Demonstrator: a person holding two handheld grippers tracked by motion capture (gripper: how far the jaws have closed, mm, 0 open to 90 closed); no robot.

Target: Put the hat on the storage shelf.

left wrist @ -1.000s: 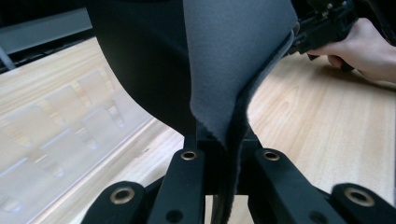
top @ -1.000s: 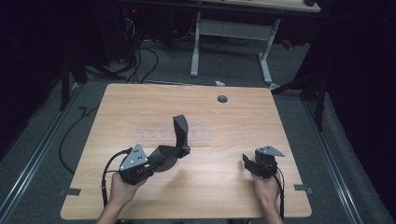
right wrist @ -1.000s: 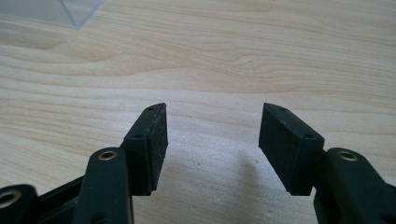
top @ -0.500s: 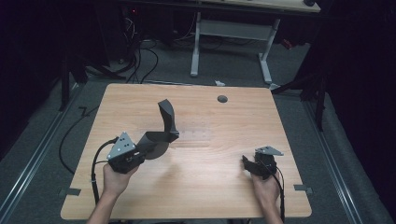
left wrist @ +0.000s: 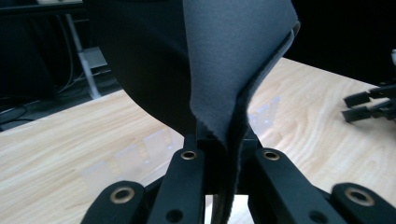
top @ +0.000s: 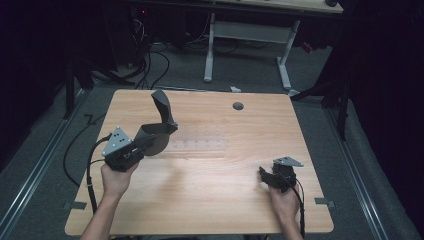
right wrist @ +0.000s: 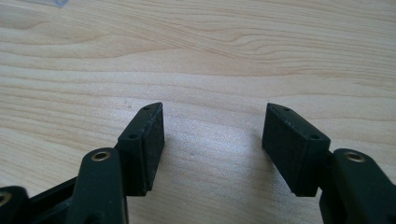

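The left tool (top: 150, 142) pinches a dark grey cloth (top: 162, 117), lifted above the tabletop (top: 210, 200) at centre left of the high view. At lower right, the right tool (top: 267, 176) rests with jaws spread.

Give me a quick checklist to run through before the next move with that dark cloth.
1. Left gripper clamped on the cloth: ok, its fingers are pinched on a folded edge.
2. Cloth lifted off the table: ok, it stands up above the wood in the high view.
3. Right gripper ready to take a corner: ok, open with nothing between its fingers.
4. Right gripper near the cloth: not ok, it rests far off by the table's near right edge.
5. Cloth flat and unfolded: not ok, it is bunched and curled.
6. How secure the grip is: cannot tell.
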